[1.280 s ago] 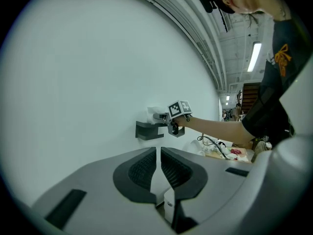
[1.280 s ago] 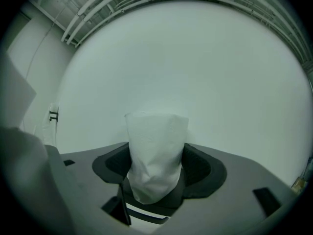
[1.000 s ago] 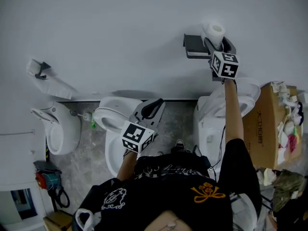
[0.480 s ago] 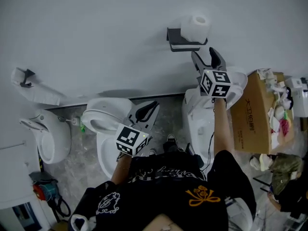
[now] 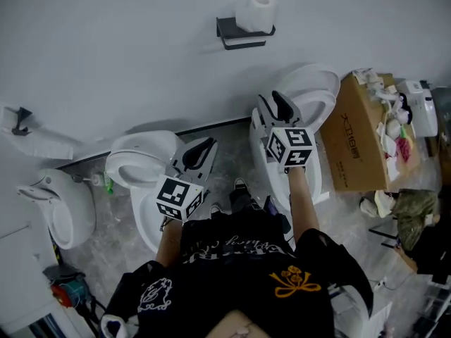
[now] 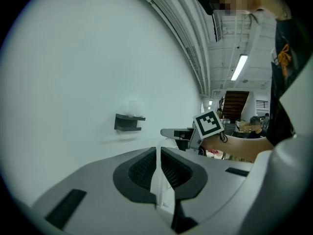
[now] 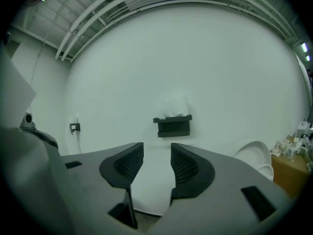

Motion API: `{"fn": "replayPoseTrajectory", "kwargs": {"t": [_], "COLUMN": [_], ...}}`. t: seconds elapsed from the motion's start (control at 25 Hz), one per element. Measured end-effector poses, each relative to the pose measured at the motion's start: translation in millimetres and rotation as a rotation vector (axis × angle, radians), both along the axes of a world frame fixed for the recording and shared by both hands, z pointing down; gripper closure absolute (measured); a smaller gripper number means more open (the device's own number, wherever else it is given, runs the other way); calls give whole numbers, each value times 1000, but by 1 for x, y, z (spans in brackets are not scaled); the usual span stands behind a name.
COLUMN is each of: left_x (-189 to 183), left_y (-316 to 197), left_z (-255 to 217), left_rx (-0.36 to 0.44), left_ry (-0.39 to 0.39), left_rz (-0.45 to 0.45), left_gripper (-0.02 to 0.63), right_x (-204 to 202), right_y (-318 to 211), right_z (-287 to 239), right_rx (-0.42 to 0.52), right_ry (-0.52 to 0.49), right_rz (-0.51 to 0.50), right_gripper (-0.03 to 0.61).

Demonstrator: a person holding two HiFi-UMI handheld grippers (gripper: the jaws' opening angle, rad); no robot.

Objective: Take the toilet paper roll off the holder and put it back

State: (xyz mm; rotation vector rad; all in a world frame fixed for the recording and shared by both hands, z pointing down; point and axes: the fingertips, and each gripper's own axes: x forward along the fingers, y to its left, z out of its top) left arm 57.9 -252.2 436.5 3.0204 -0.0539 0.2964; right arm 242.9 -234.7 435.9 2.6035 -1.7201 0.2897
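Observation:
The white toilet paper roll (image 5: 255,13) sits on top of the dark wall holder (image 5: 243,35), alone and untouched. My right gripper (image 5: 277,105) hangs well below the holder, over a toilet, and points at it. Its jaws are closing with a clear gap and nothing between them. In the right gripper view the roll (image 7: 175,104) and holder (image 7: 172,126) lie straight ahead, beyond the gripper (image 7: 157,155). My left gripper (image 5: 199,151) is held low at the left, shut and empty. In the left gripper view the gripper (image 6: 158,153) sees the holder (image 6: 128,123) from the side.
A white toilet (image 5: 306,97) stands under my right gripper and another (image 5: 137,164) under my left. A cardboard box (image 5: 356,139) full of oddments stands at the right. A further fixture (image 5: 56,203) and a small wall bracket (image 5: 20,117) are at the far left.
My right gripper has drawn back and down from the roll, which stays on the holder. Its jaws have narrowed. The left gripper has kept its pose.

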Motion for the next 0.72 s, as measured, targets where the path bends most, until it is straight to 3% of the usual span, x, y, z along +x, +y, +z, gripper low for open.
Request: {"fn": "replayPoseTrajectory", "kwargs": {"t": [0.44,0.72], "left_x": [-43,-58], "left_y": [48,70], "left_z": [3,9], "left_rx": [31,34], "left_ry": [27,26], "left_rz": [81,108], "left_gripper": [575,575], "right_x": [-113,-147], "right_y": [60,87], "right_z": [41,54], "right_rx": [25,20], "right_ry": [-164,-192], "right_rz": [-1,10], "right_gripper": [436,489]}}
